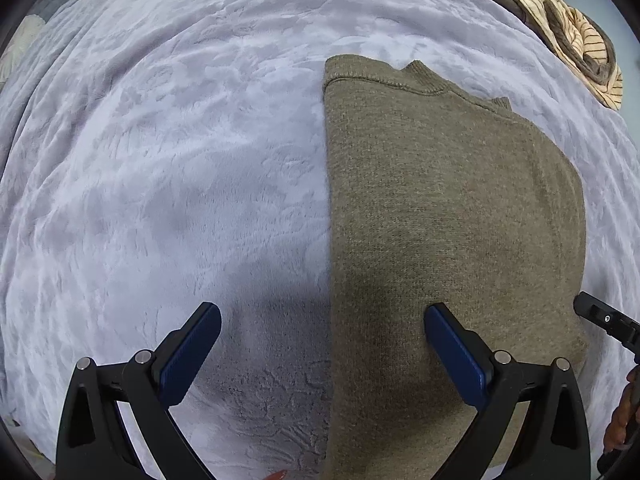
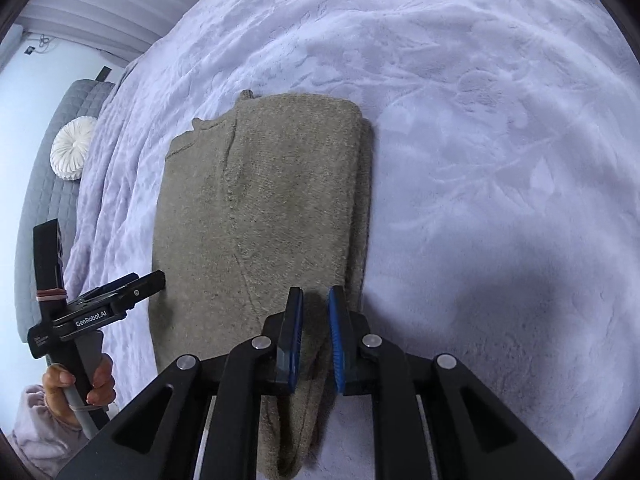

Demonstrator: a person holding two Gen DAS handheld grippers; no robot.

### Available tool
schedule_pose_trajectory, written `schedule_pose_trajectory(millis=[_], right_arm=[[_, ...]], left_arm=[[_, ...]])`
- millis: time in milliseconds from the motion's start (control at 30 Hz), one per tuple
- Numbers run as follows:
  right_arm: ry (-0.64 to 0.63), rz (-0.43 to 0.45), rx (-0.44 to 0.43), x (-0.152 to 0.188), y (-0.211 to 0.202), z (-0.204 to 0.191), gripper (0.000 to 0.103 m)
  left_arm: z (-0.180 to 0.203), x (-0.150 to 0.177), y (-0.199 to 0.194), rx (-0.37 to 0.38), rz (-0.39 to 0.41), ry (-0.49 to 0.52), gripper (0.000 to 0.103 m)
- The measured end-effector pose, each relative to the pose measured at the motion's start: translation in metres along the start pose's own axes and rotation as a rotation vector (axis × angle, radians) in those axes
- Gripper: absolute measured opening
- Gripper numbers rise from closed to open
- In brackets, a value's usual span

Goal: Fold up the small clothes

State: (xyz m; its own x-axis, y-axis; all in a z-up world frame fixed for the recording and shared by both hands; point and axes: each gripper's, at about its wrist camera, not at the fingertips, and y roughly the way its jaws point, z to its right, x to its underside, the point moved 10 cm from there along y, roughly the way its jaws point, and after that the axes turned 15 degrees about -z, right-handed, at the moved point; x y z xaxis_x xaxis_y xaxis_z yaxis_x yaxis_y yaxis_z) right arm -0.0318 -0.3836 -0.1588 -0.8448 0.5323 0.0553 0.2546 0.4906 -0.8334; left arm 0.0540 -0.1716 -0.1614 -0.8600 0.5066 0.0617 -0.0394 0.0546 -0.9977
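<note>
Sweater [image 2: 260, 208] folded lengthwise on bed [image 2: 500, 140], long axis running away from both grippers, near end under right gripper [image 2: 315, 300], fingers narrowly apart, gripping nothing; left gripper [image 1: 322, 316] fingers wide apart, straddling sweater's left edge.

My left wrist camera looks almost straight down along my left hand-held gripper [image 1: 322, 334], close over the lilac bedspread [image 1: 160, 160] and the near end of the folded brown sweater [image 1: 452, 208]. My right one tilts more forward, low over the sweater's right edge — it also takes in my left hand [image 2: 78, 386]. Both views share the sweater and bedspread.
</note>
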Motion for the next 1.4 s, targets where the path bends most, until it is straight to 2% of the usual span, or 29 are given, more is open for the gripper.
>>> schedule_pose_trajectory(millis=[100,233,367,467,500,533,567,600,667,867,1033,1200,1333,1367,1400], right_arm=[[0.040,0.002,-0.047,0.001,-0.005,0.009,0.016],[0.067,0.011,-0.060,0.002,-0.010,0.018,0.016],[0.093,0.003,-0.078,0.004,-0.010,0.027,0.016],[0.112,0.004,-0.122,0.002,-0.011,0.030,0.019],[0.116,0.007,-0.146,0.001,-0.011,0.029,0.023],[0.120,0.011,-0.183,-0.001,-0.013,0.028,0.043],[0.121,0.012,-0.223,-0.002,-0.015,0.026,0.069],[0.121,0.011,-0.263,-0.003,-0.016,0.024,0.075],[0.114,-0.004,-0.323,-0.004,-0.016,0.021,0.075],[0.070,-0.097,-0.374,-0.010,0.005,0.008,0.075],[0.018,-0.166,-0.368,-0.021,0.030,-0.005,0.075],[-0.045,-0.181,-0.419,-0.034,0.041,-0.031,0.077],[-0.035,-0.187,-0.441,-0.038,0.058,-0.044,0.077],[-0.015,-0.182,-0.440,-0.038,0.059,-0.045,0.069],[0.001,-0.185,-0.436,-0.037,0.062,-0.045,0.057]], left_arm=[[0.001,-0.002,0.000,0.009,-0.010,0.004,0.102],[-0.002,-0.007,0.003,0.031,-0.029,0.008,0.102],[-0.002,-0.011,0.005,0.021,-0.025,0.032,0.102],[-0.001,-0.012,0.005,0.061,-0.041,0.047,0.102],[-0.001,-0.012,0.003,0.115,-0.046,0.050,0.102],[-0.001,-0.015,-0.001,0.194,-0.049,0.049,0.102],[-0.001,-0.017,-0.004,0.268,-0.053,0.040,0.102],[-0.003,-0.019,-0.006,0.304,-0.056,0.034,0.102],[-0.006,-0.024,-0.006,0.344,-0.071,0.046,0.102],[0.026,-0.019,0.023,0.446,-0.187,0.138,0.102],[0.056,-0.028,0.033,0.457,-0.183,0.211,0.102],[0.061,-0.037,0.034,0.457,-0.182,0.192,0.102],[0.062,-0.036,0.032,0.417,-0.157,0.180,0.102],[0.064,-0.037,0.030,0.404,-0.142,0.177,0.099],[0.065,-0.037,0.027,0.392,-0.124,0.179,0.090]])
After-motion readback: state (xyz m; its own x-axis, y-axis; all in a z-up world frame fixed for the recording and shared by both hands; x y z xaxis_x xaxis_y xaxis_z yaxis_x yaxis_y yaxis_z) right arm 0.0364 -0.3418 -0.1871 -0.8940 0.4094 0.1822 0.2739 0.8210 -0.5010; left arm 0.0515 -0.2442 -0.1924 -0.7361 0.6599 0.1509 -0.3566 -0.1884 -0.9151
